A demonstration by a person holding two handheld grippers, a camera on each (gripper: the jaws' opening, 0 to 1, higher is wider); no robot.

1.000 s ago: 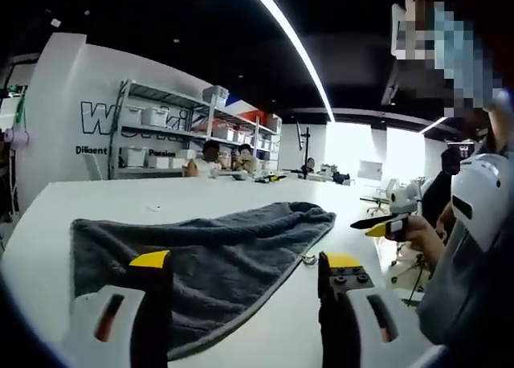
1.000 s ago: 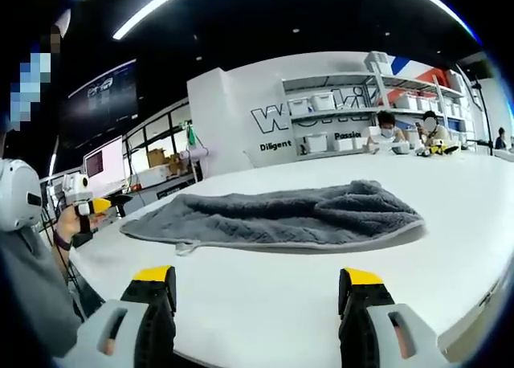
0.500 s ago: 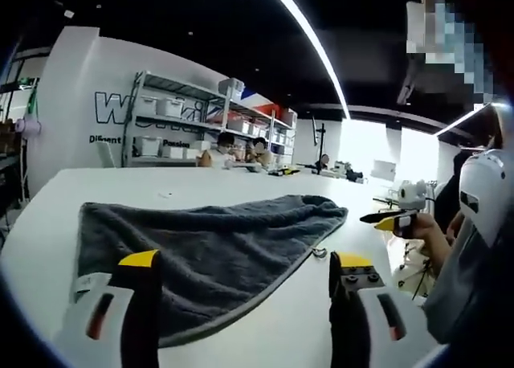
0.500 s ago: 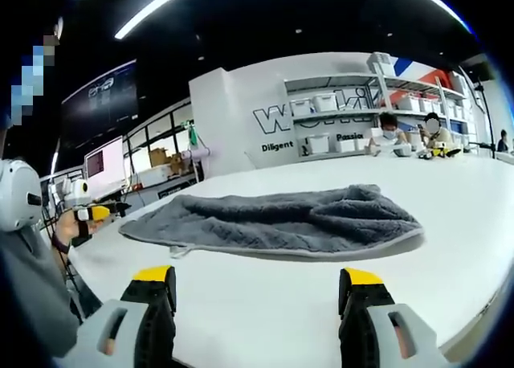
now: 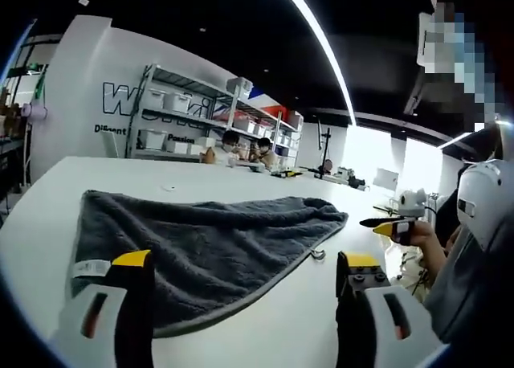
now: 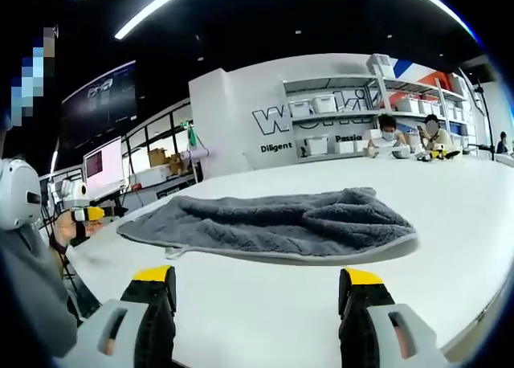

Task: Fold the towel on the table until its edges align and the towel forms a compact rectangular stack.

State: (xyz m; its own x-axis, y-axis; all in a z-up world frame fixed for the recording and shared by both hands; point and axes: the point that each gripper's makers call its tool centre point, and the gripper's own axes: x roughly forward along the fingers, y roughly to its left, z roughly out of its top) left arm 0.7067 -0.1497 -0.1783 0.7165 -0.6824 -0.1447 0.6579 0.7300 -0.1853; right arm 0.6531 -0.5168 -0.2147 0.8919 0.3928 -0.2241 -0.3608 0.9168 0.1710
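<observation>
The grey towel (image 5: 201, 243) lies rumpled on the white desk (image 6: 265, 300); left claw (image 5: 245, 267) and right claw (image 6: 255, 284) are both spread, holding nothing.

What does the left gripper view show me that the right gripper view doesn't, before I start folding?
The left gripper view alone catches a white label tag on the near edge and a small hanging loop by the hem. The right gripper view alone catches a dark wall screen and windows behind. Both show the grey towel lying loosely rumpled, unfolded, on the white table, the shelving rack, seated people, and open fingers off the cloth.
</observation>
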